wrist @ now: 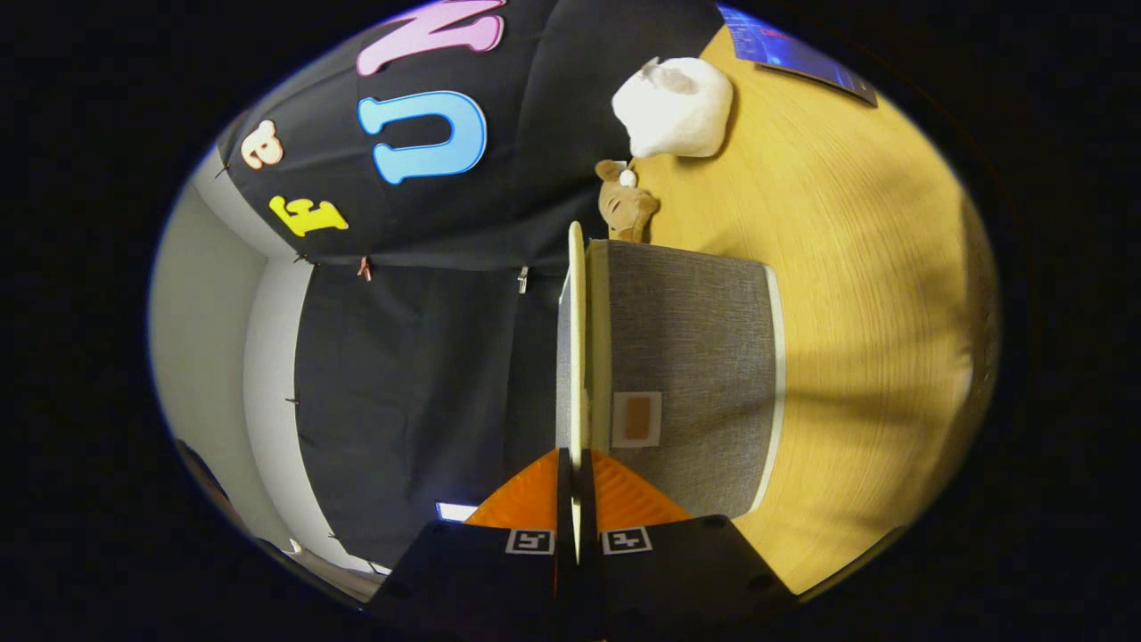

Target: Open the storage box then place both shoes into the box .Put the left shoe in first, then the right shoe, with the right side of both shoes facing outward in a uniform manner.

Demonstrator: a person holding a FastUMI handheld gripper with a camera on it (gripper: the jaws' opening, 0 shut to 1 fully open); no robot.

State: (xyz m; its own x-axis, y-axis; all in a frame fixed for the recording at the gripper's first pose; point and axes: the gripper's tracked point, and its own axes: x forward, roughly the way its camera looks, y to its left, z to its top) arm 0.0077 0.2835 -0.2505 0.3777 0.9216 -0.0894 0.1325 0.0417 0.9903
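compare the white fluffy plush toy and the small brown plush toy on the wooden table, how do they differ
The white fluffy plush toy is clearly bulkier than the small brown plush toy. The white one is a rounded pale lump; the brown one is slimmer with visible ears. The brown one sits nearer the grey fabric storage box, whose lid edge the gripper pinches. Both rest on the wooden table, beyond the fingers.

The tongs (576, 464) were clamped on the thin cream lid (577, 348) of the grey fabric storage box (691, 357), which stood on the yellow wooden table (856, 267).
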